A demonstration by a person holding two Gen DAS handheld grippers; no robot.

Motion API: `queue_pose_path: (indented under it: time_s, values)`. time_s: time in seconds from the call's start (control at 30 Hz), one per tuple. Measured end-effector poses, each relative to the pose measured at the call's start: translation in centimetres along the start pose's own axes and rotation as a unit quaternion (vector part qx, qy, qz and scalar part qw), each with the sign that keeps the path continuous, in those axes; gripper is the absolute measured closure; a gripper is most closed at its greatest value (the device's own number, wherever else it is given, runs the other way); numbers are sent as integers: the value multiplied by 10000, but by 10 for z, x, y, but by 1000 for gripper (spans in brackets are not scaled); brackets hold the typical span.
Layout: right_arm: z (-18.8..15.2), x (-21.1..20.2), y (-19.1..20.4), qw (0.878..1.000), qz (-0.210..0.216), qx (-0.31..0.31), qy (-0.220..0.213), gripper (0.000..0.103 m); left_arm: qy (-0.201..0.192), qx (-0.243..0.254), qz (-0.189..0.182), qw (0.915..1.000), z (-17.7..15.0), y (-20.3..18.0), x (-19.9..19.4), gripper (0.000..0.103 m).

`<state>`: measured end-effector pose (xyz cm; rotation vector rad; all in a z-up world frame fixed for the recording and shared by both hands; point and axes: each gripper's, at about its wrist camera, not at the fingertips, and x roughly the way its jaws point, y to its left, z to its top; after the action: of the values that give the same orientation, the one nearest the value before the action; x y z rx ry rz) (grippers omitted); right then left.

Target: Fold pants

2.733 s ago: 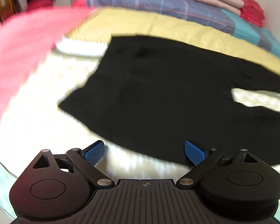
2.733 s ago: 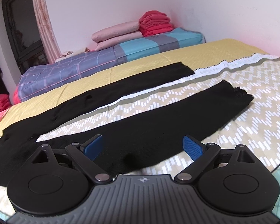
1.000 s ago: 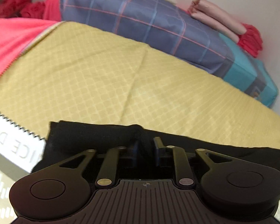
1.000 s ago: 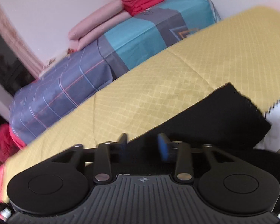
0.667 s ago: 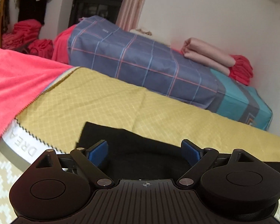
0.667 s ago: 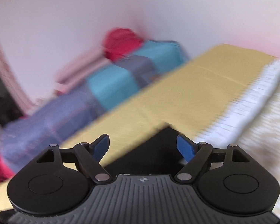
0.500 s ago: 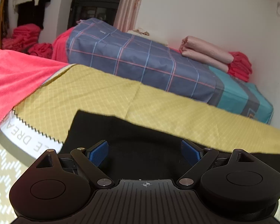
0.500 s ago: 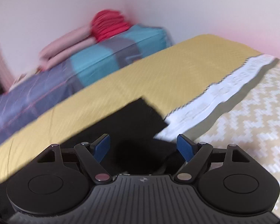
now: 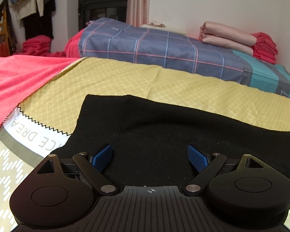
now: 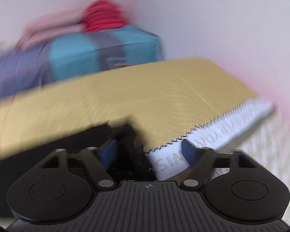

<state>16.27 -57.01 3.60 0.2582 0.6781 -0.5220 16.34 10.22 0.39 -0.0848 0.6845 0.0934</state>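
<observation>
Black pants [image 9: 164,127] lie flat on a yellow patterned bedspread [image 9: 125,81]. In the left wrist view their waist end fills the lower middle, with its corner at the upper left. My left gripper [image 9: 150,157] is open and empty, just above the waist cloth. In the blurred right wrist view a leg end of the pants [image 10: 125,139] lies between the open jaws of my right gripper [image 10: 147,150], which holds nothing.
A red blanket [image 9: 13,77] covers the bed's left side. A plaid and teal folded quilt [image 9: 164,48] with pink pillows [image 9: 226,36] and red cloths [image 9: 264,46] lies along the far wall. A white printed band [image 10: 212,133] crosses the bedspread.
Both grippers were shut on the pants' far edge a second ago, then opened and let go. The left has drawn back over the waist. The right has swung toward the leg end.
</observation>
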Motion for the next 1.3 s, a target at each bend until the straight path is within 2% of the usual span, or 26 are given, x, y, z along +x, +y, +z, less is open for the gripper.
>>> queue_pose_path:
  time_s: [0.07,0.1,0.17,0.23,0.3,0.4,0.5,0.57,0.63,0.67,0.77,0.87,0.93,0.97,1.07,1.13,1.2,1.23,1.27,1.3]
  values:
    - [2,1,-26,9947,430,931,112,18,3,7,-8,10000,0,0,0,0]
    - [-1,1,-36,9904,441,1300,158,18,5,10,-5,10000,0,-1,0,0]
    - [-9,-5,-45,9864,359,1591,179,18,1,20,1,10000,-1,-1,0,0]
    - [-20,-15,-44,9869,320,1578,133,18,-9,21,-7,10000,-1,0,-1,0]
    - [-29,-25,-37,9881,406,1483,82,18,-24,-28,-42,10000,0,2,-3,0]
    - [-39,-47,-5,9921,689,1048,42,18,-110,-180,-53,9998,2,9,-9,0]
    - [-49,-73,57,9919,1241,261,-13,18,-225,-327,194,9990,6,20,-16,0]
    - [-57,-92,111,9831,1780,-436,-1,18,-271,-474,511,9972,8,32,-21,0]
    - [-71,-112,173,9641,2345,-1244,0,18,-256,-684,816,9940,12,51,-24,0]
    - [-80,-123,205,9497,2635,-1692,-7,18,-235,-800,975,9917,13,61,-25,0]
    - [-113,-155,302,8930,3345,-3011,-78,20,-151,-1111,1348,9845,18,90,-26,0]
    - [-152,-176,389,8333,3745,-4064,-161,22,-138,-1396,1560,9777,21,114,-30,0]
    - [-174,-183,441,8065,3861,-4474,-197,24,-134,-1570,1573,9749,22,126,-33,0]
    - [-180,-183,464,7995,3911,-4554,-201,24,-124,-1648,1577,9736,22,131,-34,0]
    - [-191,-181,527,7892,4126,-4546,-142,24,-114,-1769,1720,9690,22,141,-39,0]
    - [-196,-175,561,7897,4107,-4554,-178,24,-153,-1856,1768,9665,21,147,-42,0]
    - [-203,-167,584,7846,4161,-4589,-242,24,-159,-1952,1692,9659,20,153,-44,0]
    - [-207,-163,592,7830,4206,-4577,-211,27,-144,-1993,1667,9655,20,155,-44,0]
    - [-211,-158,599,7797,4271,-4576,-111,35,-122,-2019,1655,9652,20,156,-43,0]
    - [-215,-156,598,7751,4352,-4581,-16,70,-97,-2036,1645,9651,19,157,-42,0]
